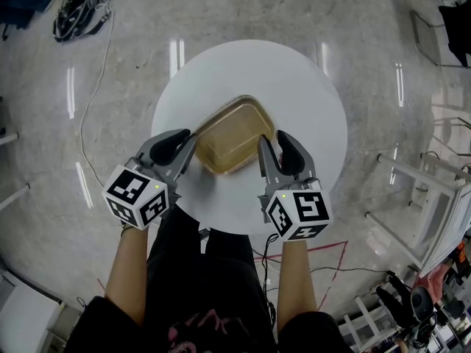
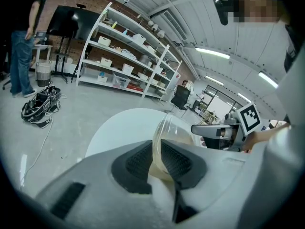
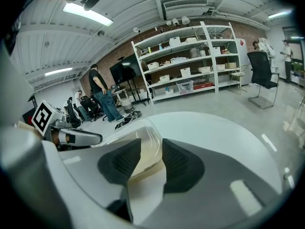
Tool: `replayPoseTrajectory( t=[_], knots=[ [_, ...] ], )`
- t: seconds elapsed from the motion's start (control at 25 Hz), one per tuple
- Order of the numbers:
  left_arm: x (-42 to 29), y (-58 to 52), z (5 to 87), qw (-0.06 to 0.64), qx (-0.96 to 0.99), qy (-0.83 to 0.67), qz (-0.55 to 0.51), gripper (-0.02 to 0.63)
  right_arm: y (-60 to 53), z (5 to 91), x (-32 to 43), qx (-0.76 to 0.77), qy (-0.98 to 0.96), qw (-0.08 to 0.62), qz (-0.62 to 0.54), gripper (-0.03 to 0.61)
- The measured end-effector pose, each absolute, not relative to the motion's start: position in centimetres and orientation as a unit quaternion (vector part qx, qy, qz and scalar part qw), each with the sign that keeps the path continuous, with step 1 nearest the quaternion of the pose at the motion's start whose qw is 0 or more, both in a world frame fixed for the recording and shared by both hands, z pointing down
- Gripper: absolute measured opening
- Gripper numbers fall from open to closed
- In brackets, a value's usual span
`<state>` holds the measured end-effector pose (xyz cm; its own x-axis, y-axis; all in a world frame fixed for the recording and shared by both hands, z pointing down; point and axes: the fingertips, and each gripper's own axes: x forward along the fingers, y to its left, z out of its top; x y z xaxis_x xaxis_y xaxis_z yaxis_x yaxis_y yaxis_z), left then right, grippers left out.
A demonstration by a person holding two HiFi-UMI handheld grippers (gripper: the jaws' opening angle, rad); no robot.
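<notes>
Probably, the container (image 1: 229,137), seen at the centre of the frame over the round white surface (image 1: 309,101), is best handled with equal pressure from both sides and kept level, so that its thin rim is not bent. The left hand-held gripper (image 1: 188,151) is closed to a narrow gap on the left rim. The right hand-held gripper (image 1: 274,153) is clamped likewise on the right rim. Whether the container is resting or lifted cannot be told.

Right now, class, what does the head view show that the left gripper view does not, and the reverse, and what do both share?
Only the head view: the marker cube on the left tool and red floor tape. Only the left gripper view: shelving, a standing person, ceiling lights. Both: round table, container, right tool, cable bundle.
</notes>
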<state>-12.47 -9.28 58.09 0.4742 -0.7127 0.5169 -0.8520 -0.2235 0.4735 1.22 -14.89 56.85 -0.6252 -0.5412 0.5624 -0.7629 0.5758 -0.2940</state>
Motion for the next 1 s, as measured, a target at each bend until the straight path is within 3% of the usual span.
replayPoseTrajectory(
  t=[1.0],
  knots=[
    [-12.0,-9.2,54.8,0.342,0.785,-0.510,0.084,0.049,-14.5,53.2,1.8,0.389,-0.869,0.188,0.243,0.147]
  ],
)
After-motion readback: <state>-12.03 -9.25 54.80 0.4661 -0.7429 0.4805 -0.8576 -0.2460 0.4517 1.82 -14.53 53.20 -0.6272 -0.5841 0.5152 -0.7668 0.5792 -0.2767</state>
